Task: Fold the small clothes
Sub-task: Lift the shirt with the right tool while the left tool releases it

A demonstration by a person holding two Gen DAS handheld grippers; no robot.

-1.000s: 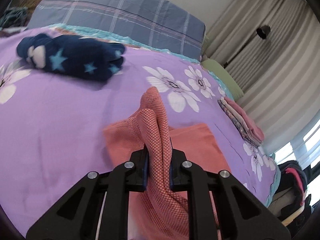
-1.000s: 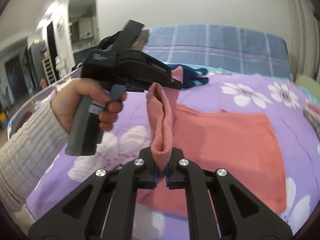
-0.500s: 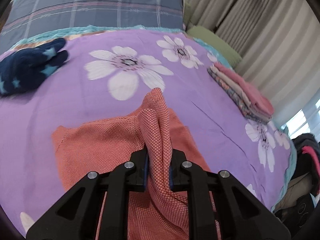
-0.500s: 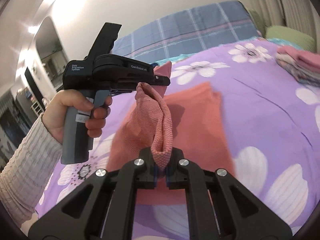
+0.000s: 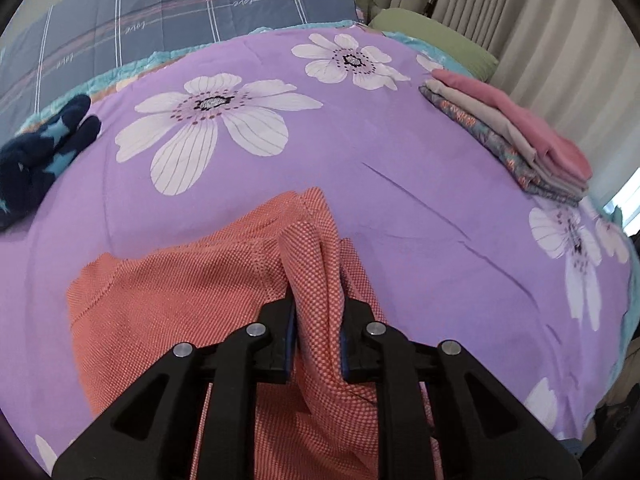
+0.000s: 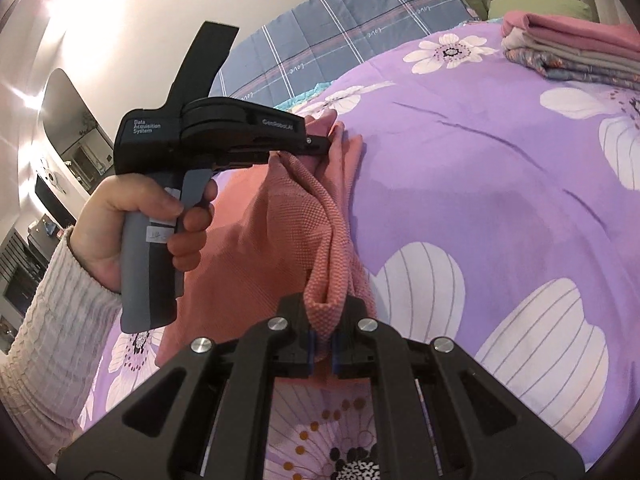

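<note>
Orange knit garment (image 5: 168, 300) pinched by left gripper (image 5: 318, 332) & right gripper (image 6: 322, 346), both clamped tight; remainder spread on purple bedsheet (image 5: 400, 200).

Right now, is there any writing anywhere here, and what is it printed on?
"Data Acquisition System": rear of the left gripper.
Lighter lettering on the gripper's side: too blurred to read for sure.
"love": repeated along the stripes of the blue plaid quilt.
Marks on the white sticker on the grey handle: unreadable.
</note>
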